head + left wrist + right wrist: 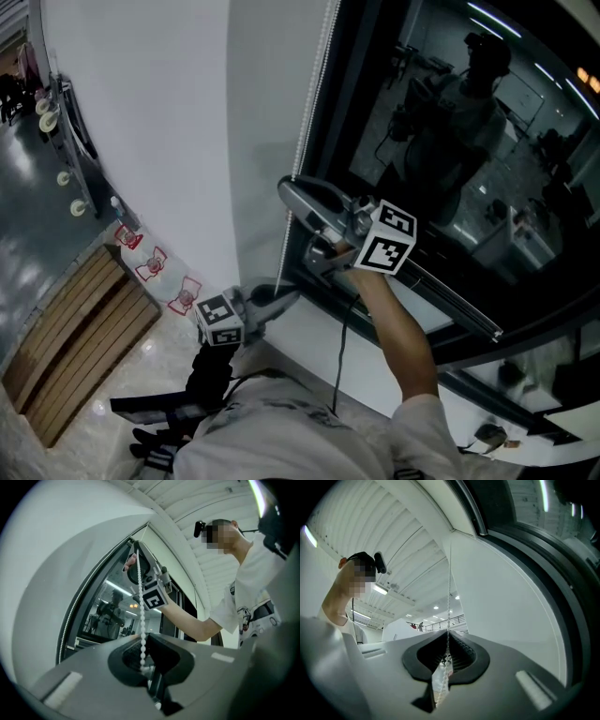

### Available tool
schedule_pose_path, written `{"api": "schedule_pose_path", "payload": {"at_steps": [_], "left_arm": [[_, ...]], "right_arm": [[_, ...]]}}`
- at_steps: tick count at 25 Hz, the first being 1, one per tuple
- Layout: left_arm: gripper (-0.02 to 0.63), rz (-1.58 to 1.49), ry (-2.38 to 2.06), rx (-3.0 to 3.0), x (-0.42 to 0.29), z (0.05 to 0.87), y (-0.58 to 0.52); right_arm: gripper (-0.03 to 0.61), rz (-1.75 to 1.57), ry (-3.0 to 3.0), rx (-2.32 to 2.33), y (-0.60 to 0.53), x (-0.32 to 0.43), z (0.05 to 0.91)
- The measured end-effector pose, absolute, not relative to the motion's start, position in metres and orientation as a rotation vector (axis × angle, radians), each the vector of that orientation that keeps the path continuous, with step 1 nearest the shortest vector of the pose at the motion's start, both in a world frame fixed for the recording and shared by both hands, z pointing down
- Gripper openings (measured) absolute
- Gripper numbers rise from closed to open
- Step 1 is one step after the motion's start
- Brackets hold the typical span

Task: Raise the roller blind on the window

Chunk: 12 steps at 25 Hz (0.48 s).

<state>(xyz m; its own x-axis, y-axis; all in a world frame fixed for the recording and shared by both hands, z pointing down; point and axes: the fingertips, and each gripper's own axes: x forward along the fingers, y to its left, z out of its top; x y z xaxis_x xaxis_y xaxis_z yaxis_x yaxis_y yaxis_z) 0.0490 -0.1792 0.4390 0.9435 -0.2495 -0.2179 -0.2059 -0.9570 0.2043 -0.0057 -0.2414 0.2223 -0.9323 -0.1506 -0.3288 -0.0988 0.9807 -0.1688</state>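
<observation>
A person stands at a window, its white roller blind (272, 112) filling the upper centre. A thin bead chain (307, 108) runs down the blind's right edge. The right tool (447, 656), raised at centre frame, is clamped on the chain. The left tool (143, 660), lower left, appears closed on it too. The chain looks light, limp and slippery, so it is best pinched squarely across the beads and pulled straight.

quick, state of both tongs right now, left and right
left tongs: closed on the bead chain
right tongs: closed on the same bead chain, higher up
</observation>
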Motion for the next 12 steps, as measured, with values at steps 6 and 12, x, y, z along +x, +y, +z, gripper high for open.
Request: {"api": "schedule_pose_path", "payload": {"at_steps": [6, 12], "left_arm": [[-0.002, -0.360, -0.343, 2.923, 0.048, 0.438, -0.179], [-0.002, -0.351, -0.342, 2.924, 0.049, 0.438, -0.180]], "right_arm": [[0.012, -0.270, 2.803, -0.195, -0.234, -0.008, 0.259], [0.014, -0.368, 2.817, -0.205, -0.230, -0.008, 0.292]]}}
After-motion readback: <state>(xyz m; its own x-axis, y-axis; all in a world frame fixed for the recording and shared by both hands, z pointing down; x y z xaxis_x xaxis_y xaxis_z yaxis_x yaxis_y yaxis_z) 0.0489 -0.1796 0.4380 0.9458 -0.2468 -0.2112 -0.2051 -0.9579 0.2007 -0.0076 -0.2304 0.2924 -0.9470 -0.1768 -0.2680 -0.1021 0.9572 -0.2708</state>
